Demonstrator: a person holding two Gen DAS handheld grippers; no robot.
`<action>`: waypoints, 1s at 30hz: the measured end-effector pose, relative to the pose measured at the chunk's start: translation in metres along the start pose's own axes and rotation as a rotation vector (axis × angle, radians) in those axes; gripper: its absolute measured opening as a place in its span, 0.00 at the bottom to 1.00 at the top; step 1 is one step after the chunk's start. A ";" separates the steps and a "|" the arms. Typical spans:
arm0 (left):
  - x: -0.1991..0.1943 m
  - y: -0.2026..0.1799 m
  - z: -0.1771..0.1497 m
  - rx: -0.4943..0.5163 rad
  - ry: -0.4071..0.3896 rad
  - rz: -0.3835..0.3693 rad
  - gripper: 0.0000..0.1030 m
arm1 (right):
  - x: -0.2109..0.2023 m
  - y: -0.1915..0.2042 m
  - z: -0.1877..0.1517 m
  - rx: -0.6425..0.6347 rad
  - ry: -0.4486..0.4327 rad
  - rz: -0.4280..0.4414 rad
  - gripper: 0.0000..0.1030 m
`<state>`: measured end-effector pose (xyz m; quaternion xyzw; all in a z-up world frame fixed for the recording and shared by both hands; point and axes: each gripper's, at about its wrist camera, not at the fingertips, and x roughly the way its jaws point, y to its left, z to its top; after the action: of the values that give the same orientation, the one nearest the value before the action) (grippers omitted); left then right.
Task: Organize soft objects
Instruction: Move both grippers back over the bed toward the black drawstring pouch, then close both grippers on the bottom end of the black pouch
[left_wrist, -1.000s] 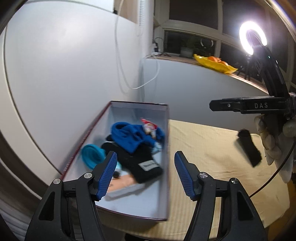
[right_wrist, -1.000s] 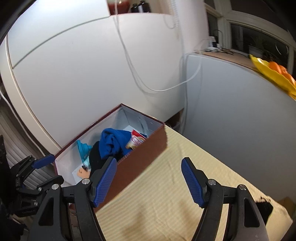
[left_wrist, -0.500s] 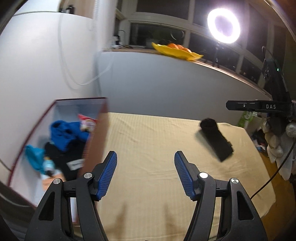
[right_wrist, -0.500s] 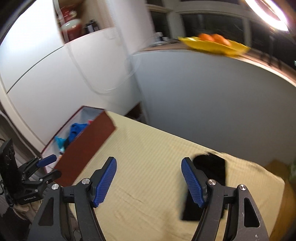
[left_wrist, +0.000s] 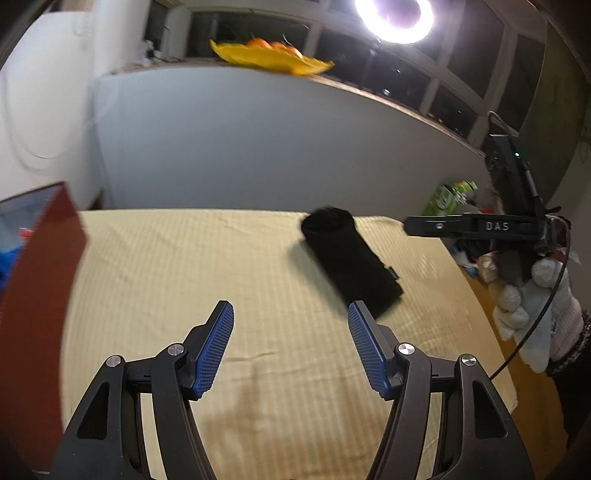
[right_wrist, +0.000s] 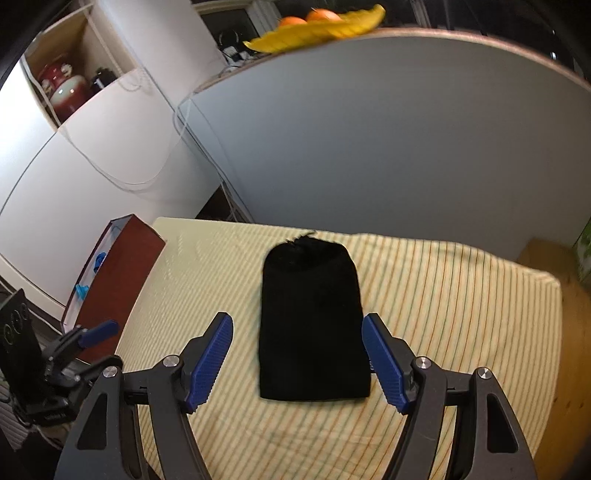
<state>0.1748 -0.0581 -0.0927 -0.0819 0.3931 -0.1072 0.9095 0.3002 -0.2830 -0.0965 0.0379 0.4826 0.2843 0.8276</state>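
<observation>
A black folded knit piece (right_wrist: 310, 325) lies on the yellow striped cloth (right_wrist: 443, 295) covering the table. My right gripper (right_wrist: 297, 321) hovers over its near end, open, one blue pad on each side and neither pressing. In the left wrist view the same black piece (left_wrist: 351, 266) lies ahead and to the right of my left gripper (left_wrist: 290, 308), which is open and holds nothing. The red-brown box (right_wrist: 122, 273) at the table's left end holds blue soft items. The left gripper (right_wrist: 92, 332) shows beside that box in the right wrist view.
A grey partition (right_wrist: 369, 147) backs the table, with a yellow dish of oranges (left_wrist: 273, 59) on its ledge and a ring light (left_wrist: 399, 14) above. A green packet (left_wrist: 450, 195) and pale plush things (left_wrist: 532, 295) sit past the right edge. Bare wood (right_wrist: 569, 332) shows there.
Both grippers have swung right, away from the box. The black piece has come into the middle of the right wrist view, between the right gripper's open fingers.
</observation>
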 end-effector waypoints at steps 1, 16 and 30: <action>0.006 -0.003 0.001 -0.001 0.011 -0.010 0.62 | 0.005 -0.006 -0.001 0.012 0.008 0.001 0.67; 0.106 -0.030 0.013 -0.009 0.177 -0.103 0.62 | 0.063 -0.043 -0.004 0.103 0.096 0.068 0.67; 0.132 -0.039 0.016 -0.005 0.198 -0.145 0.52 | 0.091 -0.037 -0.010 0.108 0.148 0.116 0.44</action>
<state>0.2698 -0.1288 -0.1645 -0.1014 0.4744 -0.1793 0.8559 0.3422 -0.2703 -0.1853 0.0893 0.5540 0.3074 0.7685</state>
